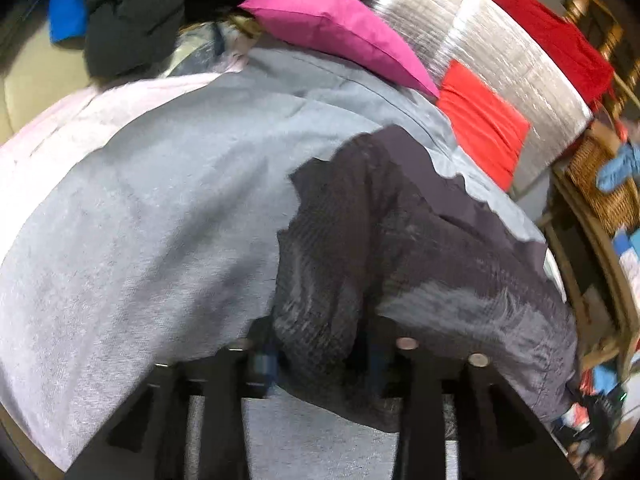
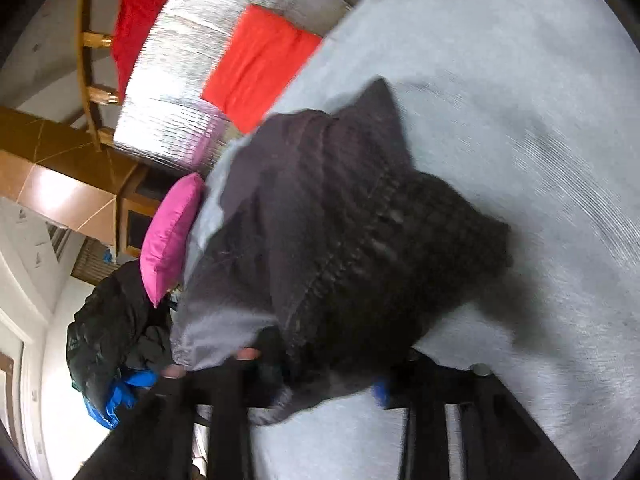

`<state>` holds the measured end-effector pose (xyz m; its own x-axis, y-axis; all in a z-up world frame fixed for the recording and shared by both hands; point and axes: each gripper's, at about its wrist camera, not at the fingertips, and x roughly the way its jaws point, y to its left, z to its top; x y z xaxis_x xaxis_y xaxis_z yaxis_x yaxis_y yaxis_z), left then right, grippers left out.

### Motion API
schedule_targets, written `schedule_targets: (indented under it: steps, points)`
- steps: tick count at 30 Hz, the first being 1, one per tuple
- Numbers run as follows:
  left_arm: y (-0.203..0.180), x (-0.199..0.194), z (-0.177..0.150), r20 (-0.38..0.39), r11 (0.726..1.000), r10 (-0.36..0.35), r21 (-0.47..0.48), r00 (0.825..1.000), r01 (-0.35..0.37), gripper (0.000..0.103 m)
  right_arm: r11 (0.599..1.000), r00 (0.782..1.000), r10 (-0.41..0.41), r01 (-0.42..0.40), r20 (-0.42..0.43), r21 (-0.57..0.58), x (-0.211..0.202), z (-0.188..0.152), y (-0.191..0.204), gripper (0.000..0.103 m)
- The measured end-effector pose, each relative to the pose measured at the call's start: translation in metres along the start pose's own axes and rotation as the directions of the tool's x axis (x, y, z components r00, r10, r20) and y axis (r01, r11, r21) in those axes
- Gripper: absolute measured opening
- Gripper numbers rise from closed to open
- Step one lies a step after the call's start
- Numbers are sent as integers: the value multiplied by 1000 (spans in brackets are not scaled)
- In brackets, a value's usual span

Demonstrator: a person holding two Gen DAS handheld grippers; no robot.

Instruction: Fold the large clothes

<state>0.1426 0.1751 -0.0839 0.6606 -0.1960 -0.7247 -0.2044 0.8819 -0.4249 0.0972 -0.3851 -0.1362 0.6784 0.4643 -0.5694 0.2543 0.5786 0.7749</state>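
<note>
**Dark garment bunched at both grippers, grey sheet wide open beyond**

The dark garment [image 1: 400,248] lies heaped on the grey sheet [image 1: 140,208], its near end draped between the left gripper [image 1: 320,364]'s jaws, which stand partly open; whether the pads press it, cannot tell; far right, the pink cushion [image 1: 332,28] and red cloth [image 1: 484,120] crowd the sheet's edge; left of the garment, bare sheet, plenty of room. Right gripper [image 2: 328,380]: jaws part open too, cloth bunched between them, grip unclear through blur; bare sheet stretches right.
</note>
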Motion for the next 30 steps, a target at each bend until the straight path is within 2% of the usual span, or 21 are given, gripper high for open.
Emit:
schedule_targets:
  steps: [1, 3, 5, 7, 9, 11, 13, 14, 16, 18, 19, 21, 22, 24, 26, 28, 29, 30]
  points:
    - [7, -6, 3, 9, 1000, 7, -24, 1000, -6, 66, 1000, 999, -31, 31, 9, 1, -5, 2, -5, 72]
    - [22, -22, 9, 63, 998, 28, -57, 998, -25, 77, 999, 999, -43, 44, 21, -31, -19, 6, -8, 73]
    - [31, -32, 21, 108, 998, 62, -33, 992, -58, 77, 994, 996, -77, 80, 41, -74, -34, 11, -9, 73]
    - [32, -29, 42, 109, 998, 55, 27, 993, -58, 77, 980, 990, -127, 135, 60, -149, -48, 23, -2, 74]
    - [21, -17, 66, 85, 995, 25, 99, 996, -33, 77, 954, 982, -160, 180, 99, -241, -54, 41, 17, 74]
    - [0, 0, 84, 66, 983, -19, 186, 998, 6, 77, 919, 978, -161, 197, 132, -341, -55, 58, 41, 73]
    - [-24, 25, 103, 7, 960, -67, 274, 998, 63, 77, 865, 984, -168, 178, 64, -470, -25, 84, 74, 73]
    - [-36, 39, 112, -14, 950, -70, 305, 997, 71, 77, 840, 981, -186, 184, 48, -510, -11, 92, 84, 73]
    - [-59, 68, 123, -82, 921, -59, 380, 995, 86, 77, 783, 969, -244, 169, -45, -599, 36, 114, 105, 73]
    - [-75, 98, 135, -141, 910, -24, 406, 990, 80, 77, 755, 956, -282, 172, -77, -632, 68, 131, 115, 73]
    - [-80, 111, 137, -172, 912, -13, 401, 985, 82, 77, 750, 947, -302, 165, -109, -640, 83, 139, 117, 73]
    - [-88, 134, 142, -218, 911, -5, 401, 976, 94, 77, 746, 942, -318, 179, -107, -641, 101, 152, 120, 73]
    - [-93, 141, 141, -234, 909, 3, 406, 972, 95, 77, 745, 938, -320, 161, -135, -647, 112, 158, 122, 73]
    - [-97, 163, 139, -282, 907, 42, 413, 958, 82, 77, 747, 930, -330, 154, -160, -647, 127, 163, 123, 73]
    - [-99, 170, 133, -288, 901, 79, 431, 954, 55, 77, 753, 920, -347, 155, -185, -639, 143, 167, 120, 73]
    - [-99, 172, 132, -284, 906, 67, 419, 956, 62, 77, 760, 913, -348, 142, -212, -634, 159, 171, 117, 73]
    - [-99, 173, 132, -279, 904, 73, 424, 958, 55, 75, 757, 913, -350, 143, -210, -637, 162, 170, 118, 68]
    - [-99, 173, 131, -268, 900, 88, 434, 959, 39, 60, 751, 907, -364, 153, -211, -642, 168, 168, 118, 46]
